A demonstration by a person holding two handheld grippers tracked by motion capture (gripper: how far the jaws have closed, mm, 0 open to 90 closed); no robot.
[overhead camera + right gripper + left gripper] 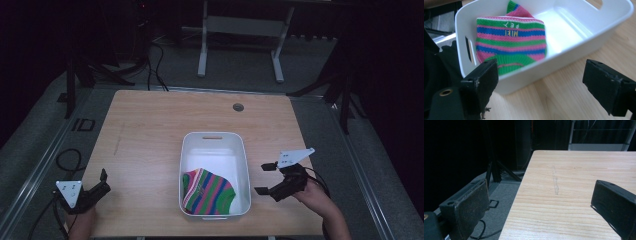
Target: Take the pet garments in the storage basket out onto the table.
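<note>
Right gripper (266,178) hangs just beside the bin's right wall, jaws spread wide, nothing held. Left gripper (100,182) sits near the table's front left corner, well apart, jaws also wide and empty (pointing off over the table (579,170) edge). Striped sock (510,40) lies folded in the near end of the white bin (241,150), far end bare. To grab it well, I'd judge: lift the right gripper over the rim, come down on the sock's middle, pinch through both layers, avoid the wall.
</note>
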